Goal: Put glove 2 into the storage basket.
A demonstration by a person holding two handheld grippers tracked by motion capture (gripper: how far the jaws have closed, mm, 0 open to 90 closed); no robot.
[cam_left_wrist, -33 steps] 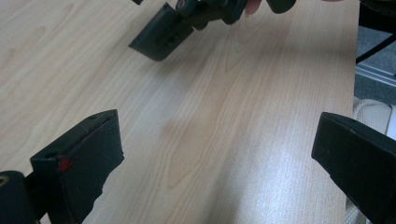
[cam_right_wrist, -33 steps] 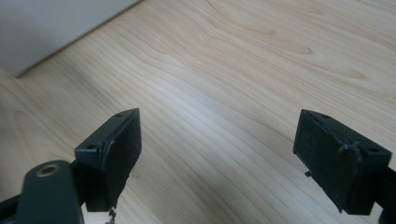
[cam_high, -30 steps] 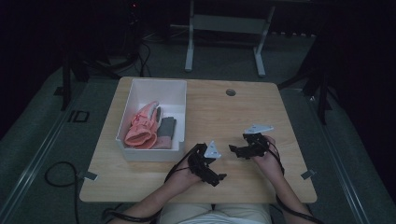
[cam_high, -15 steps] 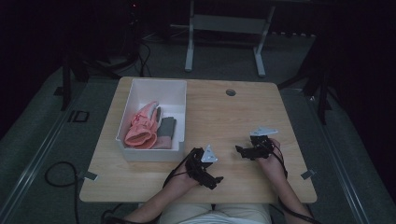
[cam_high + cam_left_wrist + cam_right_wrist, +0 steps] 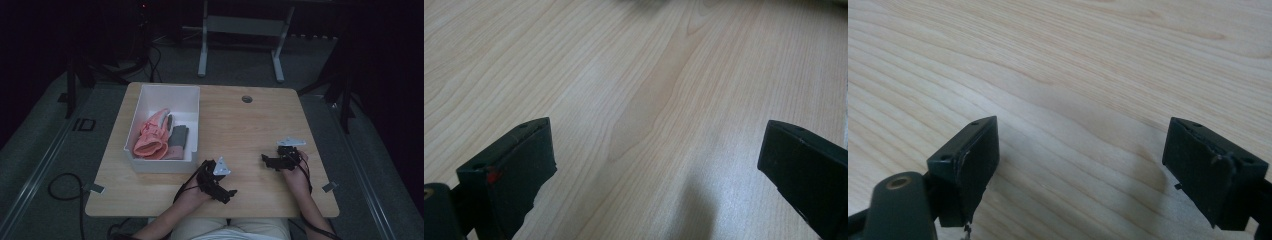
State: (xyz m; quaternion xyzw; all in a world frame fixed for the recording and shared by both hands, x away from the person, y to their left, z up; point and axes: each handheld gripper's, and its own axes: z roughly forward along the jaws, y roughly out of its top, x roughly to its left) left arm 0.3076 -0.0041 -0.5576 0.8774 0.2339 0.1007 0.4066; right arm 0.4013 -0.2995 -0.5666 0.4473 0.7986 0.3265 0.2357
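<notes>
A pale wooden table with rounded corners stands in a dim room; on its left half sits a white rectangular plastic bin, its near wall close to the table's front edge. Inside the bin lies a salmon-pink glove with pale finger parts, bunched toward the near left side; just beside it, touching on the right, lies a folded dark grey piece of fabric, though in this poor light it is hard to say whether that is a second glove or a cloth; the far part of the bin shows bare white floor.

The left gripper, black with a small grey three-cornered plate on top, is held low over the wood just in front of the bin's near right corner, its tips aimed toward the right front of the table; in the left gripper view its jaws stand wide apart with nothing between them but bare wood grain. The right gripper, also black with a grey plate, rests or hovers close above the table toward the right edge, well apart from the bin, pointing leftward; in the right gripper view its jaws are likewise spread wide and grip nothing, their shadows falling on the wood beneath.

A small round dark hole sits in the table's far side; a black cable curls on the grey floor at the left.
</notes>
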